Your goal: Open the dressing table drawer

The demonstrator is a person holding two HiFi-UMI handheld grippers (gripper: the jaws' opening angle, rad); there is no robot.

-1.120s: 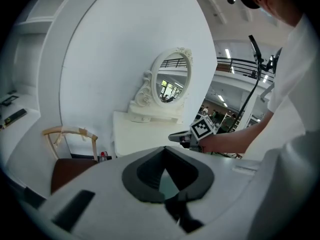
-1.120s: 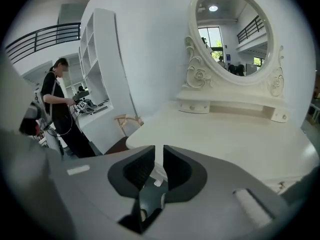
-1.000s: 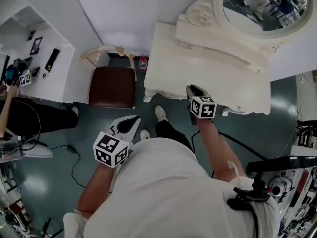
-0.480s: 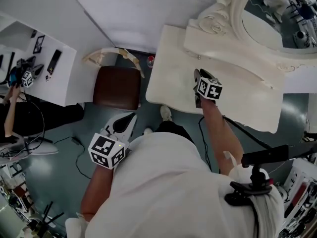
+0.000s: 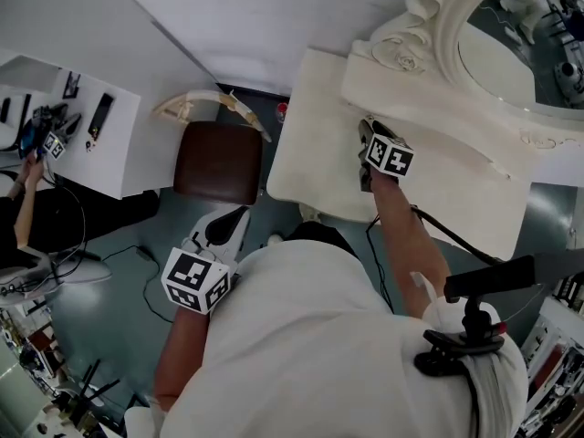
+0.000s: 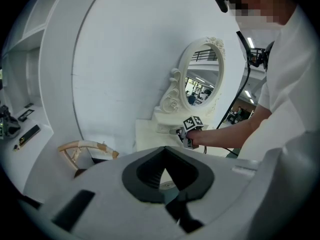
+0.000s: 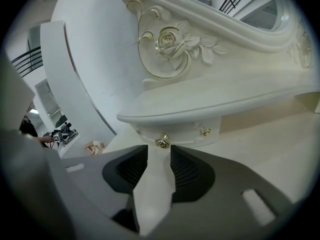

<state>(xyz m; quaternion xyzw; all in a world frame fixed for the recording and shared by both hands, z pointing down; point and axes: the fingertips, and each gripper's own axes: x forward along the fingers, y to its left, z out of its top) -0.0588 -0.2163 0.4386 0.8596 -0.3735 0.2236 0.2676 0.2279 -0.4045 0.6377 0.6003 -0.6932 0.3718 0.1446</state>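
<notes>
Right gripper (image 7: 159,154): jaws just opening, apart, empty; drawer knob (image 7: 162,141) at 12 o'clock, just ahead. Risk: early closure misses or slips off small knob. Left gripper (image 6: 163,151): jaws together, empty.

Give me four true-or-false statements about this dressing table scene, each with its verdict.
The right gripper is shut on the small gold drawer knob. False: its jaws have just been opening and stand apart with nothing between them; the knob sits just ahead.
A brown-seated chair stands beside the cream carved dressing table. True.
The left gripper rests on the tabletop. False: it hangs low over the grey-green floor, away from the table.
An oval white-framed mirror rises at the table's back. True.
</notes>
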